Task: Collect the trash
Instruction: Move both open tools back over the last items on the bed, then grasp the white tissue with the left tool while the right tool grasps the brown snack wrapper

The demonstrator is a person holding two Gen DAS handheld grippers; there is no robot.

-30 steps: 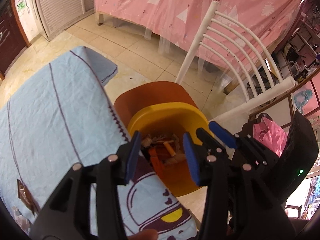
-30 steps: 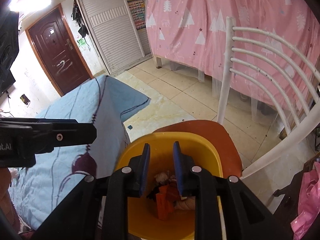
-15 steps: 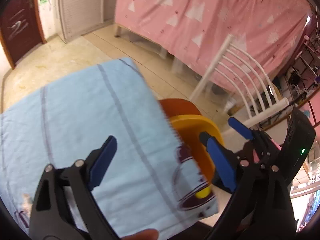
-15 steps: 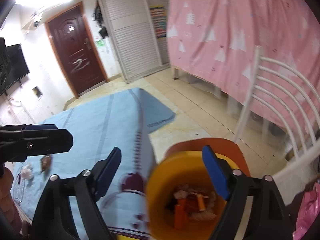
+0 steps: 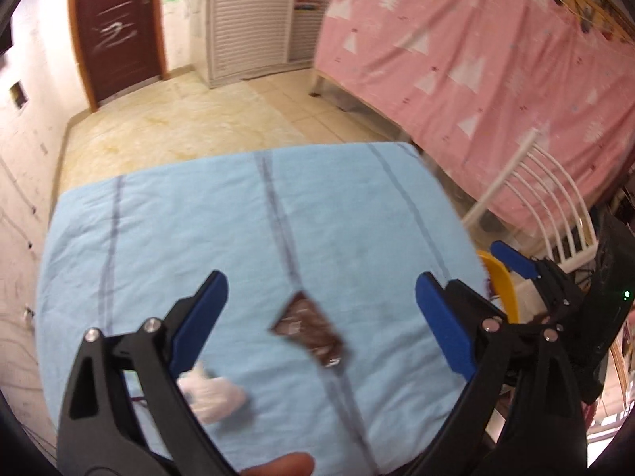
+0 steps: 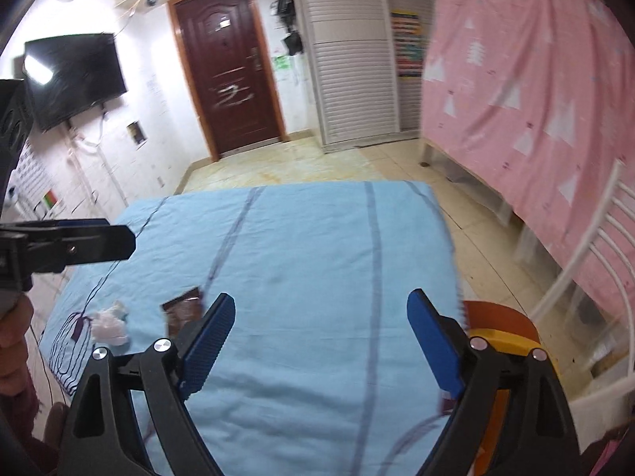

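We hold the left gripper [image 5: 319,297] and right gripper [image 6: 321,319] over the blue bedsheet [image 5: 246,214], both jaws opening, nothing between them. A brown wrapper [image 5: 309,329], print unreadable, and a crumpled tissue [image 5: 214,394] lie on the sheet. The yellow bin [image 6: 504,341] sits on an orange-seated chair [image 6: 492,311] beside the bed. Farther off, white scrawl marks the brown door [image 6: 228,75].

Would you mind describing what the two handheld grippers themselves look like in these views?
Both look alike: the left gripper and the right gripper each have two angular black plastic arms with triangular cut-outs and silver screw heads, ending in flat blue pads with ribbed faces. The right gripper's body shows a small green light. No sleeves or cables show clearly.
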